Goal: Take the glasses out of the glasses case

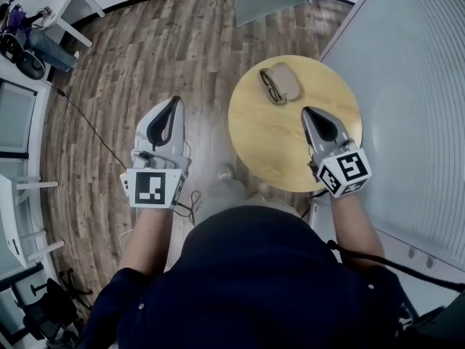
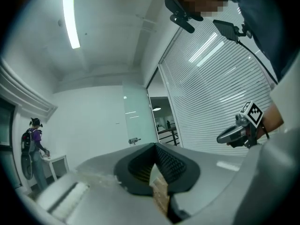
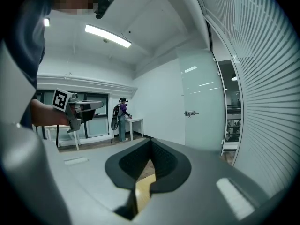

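Observation:
A tan glasses case [image 1: 285,80] lies at the far side of the round wooden table [image 1: 290,140]. Dark-framed glasses [image 1: 269,86] lie along the case's left side; whether they rest in an open half I cannot tell. My right gripper [image 1: 305,110] hovers over the table, just short of the case, its jaws shut and empty [image 3: 150,141]. My left gripper [image 1: 176,100] hangs over the floor to the left of the table, also shut with nothing between its jaws [image 2: 153,146]. Both gripper views point up into the room and show no case.
White desks [image 1: 73,9] and chairs line the left of the wooden floor [image 1: 145,57], where a cable [image 1: 87,122] runs. A blind-covered glass wall [image 1: 407,86] stands right of the table. A person with a backpack [image 3: 121,118] stands at a far desk.

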The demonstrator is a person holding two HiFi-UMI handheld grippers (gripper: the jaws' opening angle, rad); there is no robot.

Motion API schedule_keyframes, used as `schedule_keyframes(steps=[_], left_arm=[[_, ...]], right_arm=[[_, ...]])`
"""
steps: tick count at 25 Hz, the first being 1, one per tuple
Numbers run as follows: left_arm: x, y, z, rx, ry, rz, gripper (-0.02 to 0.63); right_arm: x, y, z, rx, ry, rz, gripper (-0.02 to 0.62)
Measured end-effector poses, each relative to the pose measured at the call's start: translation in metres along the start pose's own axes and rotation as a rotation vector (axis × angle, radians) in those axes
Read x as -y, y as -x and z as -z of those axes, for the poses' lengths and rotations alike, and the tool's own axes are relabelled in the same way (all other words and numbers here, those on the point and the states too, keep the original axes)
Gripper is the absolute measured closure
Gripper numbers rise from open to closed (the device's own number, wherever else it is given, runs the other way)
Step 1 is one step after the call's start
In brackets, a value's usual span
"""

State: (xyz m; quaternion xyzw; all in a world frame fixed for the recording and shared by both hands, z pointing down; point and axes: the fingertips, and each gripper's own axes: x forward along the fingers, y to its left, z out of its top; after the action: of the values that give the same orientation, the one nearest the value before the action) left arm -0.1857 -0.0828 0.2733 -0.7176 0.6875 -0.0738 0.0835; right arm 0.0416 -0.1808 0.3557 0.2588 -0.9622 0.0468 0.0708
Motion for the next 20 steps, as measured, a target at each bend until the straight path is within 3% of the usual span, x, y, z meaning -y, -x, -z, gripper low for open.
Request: schedule_keyframes(steps=[10, 15, 20], left_arm=[[-0.06, -0.08, 0.023, 0.005, 0.049, 0.139, 0.6], [-0.063, -0.111, 0.035, 0.012, 0.073, 0.224, 0.6], [-0.057, -0.134, 0.067, -0.046, 0.088, 0.273, 0.6]], right_arm=[[0.019, -0.066, -0.017, -0.048, -0.012, 0.151, 0.586], [0.026, -0.084, -0.017, -0.06, -0.013, 0.222, 0.586], [0.028, -0.096, 0.006, -0.083, -0.051, 0.268, 0.586]])
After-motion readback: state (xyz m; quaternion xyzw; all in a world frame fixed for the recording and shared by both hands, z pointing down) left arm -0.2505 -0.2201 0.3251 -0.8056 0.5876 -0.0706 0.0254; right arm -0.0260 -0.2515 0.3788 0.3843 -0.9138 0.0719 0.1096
